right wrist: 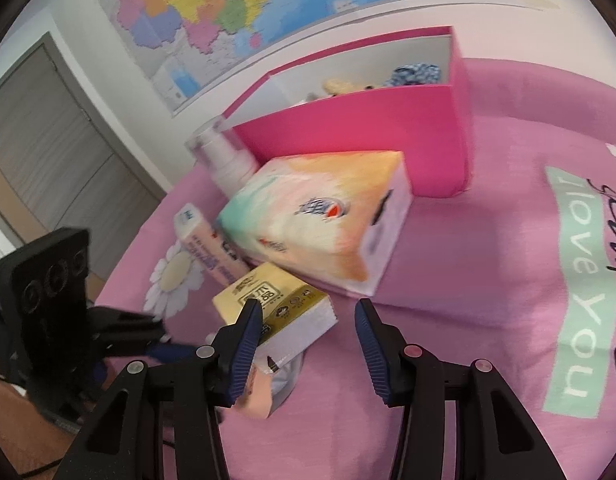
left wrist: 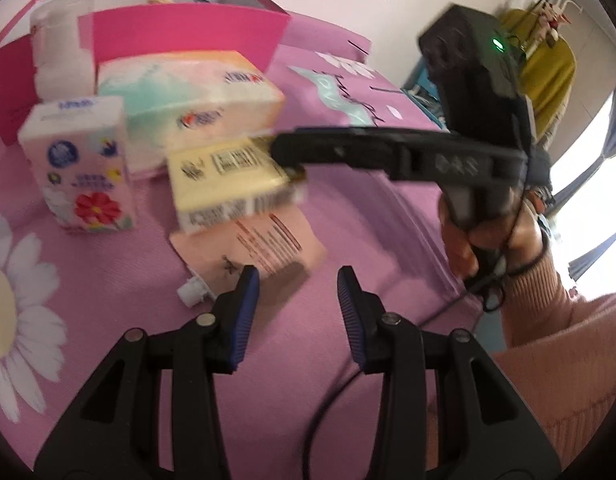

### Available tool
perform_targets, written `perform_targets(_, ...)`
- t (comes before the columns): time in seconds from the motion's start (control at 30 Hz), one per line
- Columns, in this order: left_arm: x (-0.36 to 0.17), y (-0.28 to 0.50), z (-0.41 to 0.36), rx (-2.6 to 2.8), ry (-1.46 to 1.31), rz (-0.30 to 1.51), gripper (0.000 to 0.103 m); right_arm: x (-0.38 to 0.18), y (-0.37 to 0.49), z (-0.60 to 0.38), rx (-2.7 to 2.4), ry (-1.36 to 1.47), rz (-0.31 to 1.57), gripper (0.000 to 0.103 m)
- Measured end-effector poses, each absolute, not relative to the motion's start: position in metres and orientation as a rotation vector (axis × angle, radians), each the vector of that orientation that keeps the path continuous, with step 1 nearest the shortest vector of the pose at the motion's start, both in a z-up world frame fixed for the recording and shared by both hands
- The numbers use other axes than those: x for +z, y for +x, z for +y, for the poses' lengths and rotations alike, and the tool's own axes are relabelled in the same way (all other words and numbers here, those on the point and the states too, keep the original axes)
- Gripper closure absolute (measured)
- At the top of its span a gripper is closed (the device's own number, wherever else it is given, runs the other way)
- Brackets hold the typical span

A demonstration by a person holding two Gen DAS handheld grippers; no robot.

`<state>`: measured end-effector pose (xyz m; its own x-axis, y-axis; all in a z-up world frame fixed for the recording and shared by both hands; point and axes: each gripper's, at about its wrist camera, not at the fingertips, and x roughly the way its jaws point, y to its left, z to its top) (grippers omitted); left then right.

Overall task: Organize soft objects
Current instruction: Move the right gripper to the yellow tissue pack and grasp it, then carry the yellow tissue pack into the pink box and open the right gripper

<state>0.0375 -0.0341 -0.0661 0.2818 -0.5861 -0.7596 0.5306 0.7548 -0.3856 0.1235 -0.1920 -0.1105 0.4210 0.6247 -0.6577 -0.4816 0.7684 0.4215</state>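
Observation:
On a pink bedspread lie a yellow tissue pack (left wrist: 228,184) (right wrist: 276,312) resting on a peach pouch (left wrist: 264,252) (right wrist: 260,392) with a white cap. Behind them are a large pastel tissue pack (left wrist: 188,100) (right wrist: 319,220), a small upright floral tissue pack (left wrist: 80,164) (right wrist: 208,252) and a clear bottle (left wrist: 62,44) (right wrist: 224,156). My left gripper (left wrist: 298,304) is open and empty just in front of the pouch. My right gripper (right wrist: 308,320) is open, its left finger beside the yellow pack; it shows from the side in the left wrist view (left wrist: 292,152).
A pink open box (left wrist: 180,32) (right wrist: 371,132) with soft items inside stands behind the packs. The bedspread (right wrist: 507,260) has lettering at the right and a daisy print (left wrist: 12,300). A map (right wrist: 268,0) hangs on the wall.

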Motion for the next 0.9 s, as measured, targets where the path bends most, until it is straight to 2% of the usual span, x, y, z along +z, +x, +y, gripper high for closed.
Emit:
perform_targets(0.17, -0.055, 0.031, -0.023, -0.730, -0.047, 1.013, 0.061, -0.115, 0.128, -0.199, 0.694, 0.209, 0.909, 0.054)
perform_targets(0.4, -0.052, 0.067, 0.002, -0.574, -0.113, 1.004, 0.061, -0.116, 0.122, -0.205, 0.761, 0.268, 0.916, 0.053)
perform_targets(0.9, -0.054, 0.079, -0.021, -0.595, -0.097, 1.001, 0.061, -0.129, 0.130, -0.204, 0.780, 0.321, 0.939, 0.059)
